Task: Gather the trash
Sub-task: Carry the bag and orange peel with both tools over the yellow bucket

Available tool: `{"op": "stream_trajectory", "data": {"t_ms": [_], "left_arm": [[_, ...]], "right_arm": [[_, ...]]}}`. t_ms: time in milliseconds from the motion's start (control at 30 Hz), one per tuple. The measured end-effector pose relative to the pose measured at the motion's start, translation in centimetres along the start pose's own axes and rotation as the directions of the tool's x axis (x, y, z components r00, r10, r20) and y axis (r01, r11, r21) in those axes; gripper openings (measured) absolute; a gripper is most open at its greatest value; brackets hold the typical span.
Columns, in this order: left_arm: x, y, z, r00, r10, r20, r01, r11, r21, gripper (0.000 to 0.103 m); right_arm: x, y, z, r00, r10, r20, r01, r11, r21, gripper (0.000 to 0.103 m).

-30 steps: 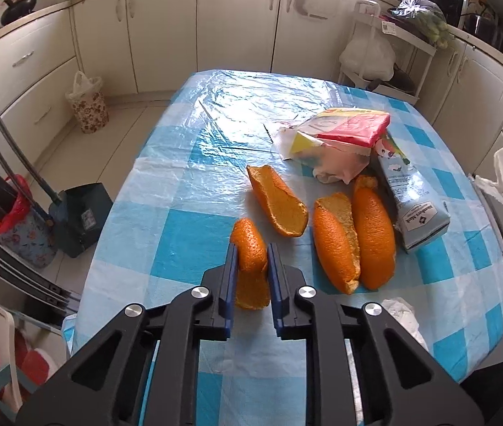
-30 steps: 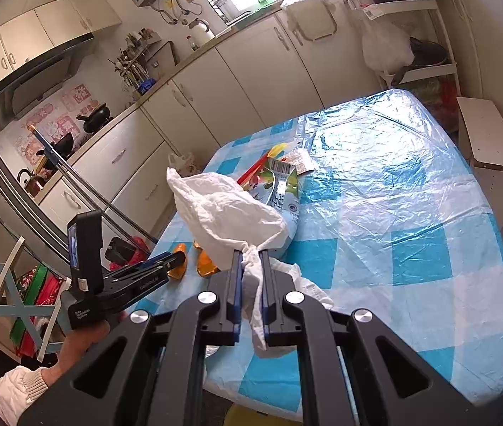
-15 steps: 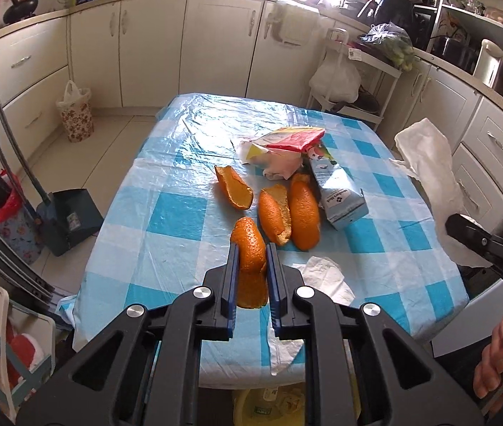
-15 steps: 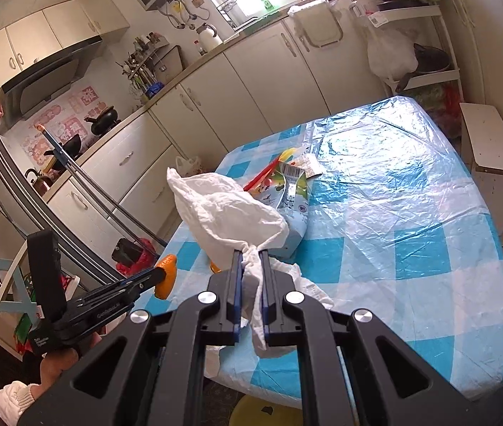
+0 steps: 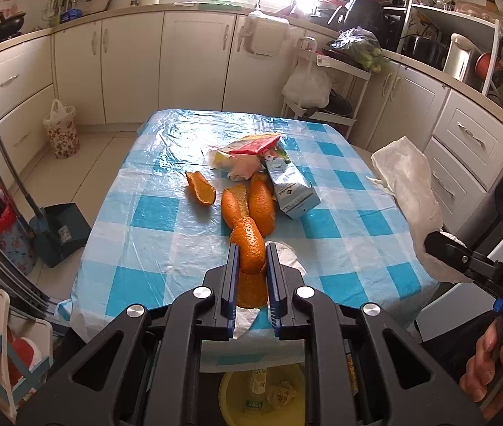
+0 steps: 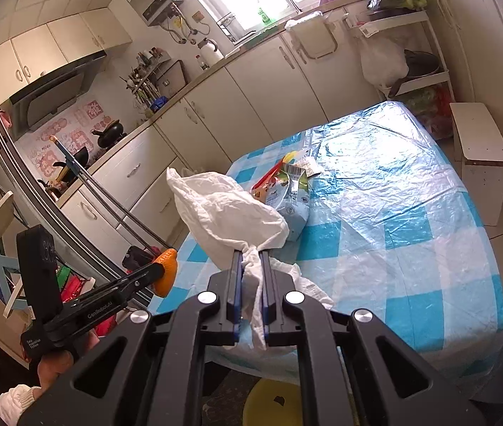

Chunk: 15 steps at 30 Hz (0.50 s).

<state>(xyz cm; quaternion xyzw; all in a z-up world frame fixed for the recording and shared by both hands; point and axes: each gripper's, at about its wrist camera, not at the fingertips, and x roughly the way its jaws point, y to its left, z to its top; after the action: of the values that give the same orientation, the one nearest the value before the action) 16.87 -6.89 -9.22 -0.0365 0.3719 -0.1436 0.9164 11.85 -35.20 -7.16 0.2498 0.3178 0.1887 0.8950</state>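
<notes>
Nearest, below the table edge, a yellow bin [image 5: 262, 396] sits on the floor with a few scraps already in it — so part of the collecting looks done. The left gripper [image 5: 250, 266] is clamped on an orange peel [image 5: 249, 248], held in the air over the near table edge, roughly above the bin. The right gripper [image 6: 250, 269] is clamped on a crumpled white tissue [image 6: 223, 209], also lifted clear of the table [image 6: 411, 248]. Just past the left fingers another tissue [image 5: 285, 254] lies on the cloth. Farther on: two peels [image 5: 251, 202] touching each other, a third peel [image 5: 200, 190] set apart to their left, a carton [image 5: 292, 188] beside them, and wrappers [image 5: 247, 149] behind — all still to be collected, as I judge it. Against the frames a second ago — the left gripper has pulled back and up from the table, so the peel now hangs near the edge with the bin in view below; the right gripper's hold on the tissue is unchanged, though it too has drawn back slightly.
</notes>
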Motion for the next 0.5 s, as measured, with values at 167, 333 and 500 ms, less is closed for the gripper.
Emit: {"op": "stream_trajectory", "data": {"t_ms": [167,333,500], "left_arm": [[-1.2,-0.8,-2.1,0.999,-0.028,-0.019,0.029,0.999,0.028,0.014],[-1.4,-1.4,-5.0,0.996,-0.056,-0.073,0.06,0.997,0.057,0.014],[-0.8,-1.7,-8.1,0.988,-0.071,-0.134,0.081,0.994,0.072,0.014]], "right_arm": [[-1.1,0.4,-1.9,1.0,-0.009,-0.019,0.009,1.0,0.014,0.009],[-1.7,0.6,-4.8,0.995,-0.051,-0.086,0.053,0.998,0.024,0.009],[-0.9,0.0,-7.9,0.971,-0.125,-0.201,0.131,0.991,0.017,0.009]]}}
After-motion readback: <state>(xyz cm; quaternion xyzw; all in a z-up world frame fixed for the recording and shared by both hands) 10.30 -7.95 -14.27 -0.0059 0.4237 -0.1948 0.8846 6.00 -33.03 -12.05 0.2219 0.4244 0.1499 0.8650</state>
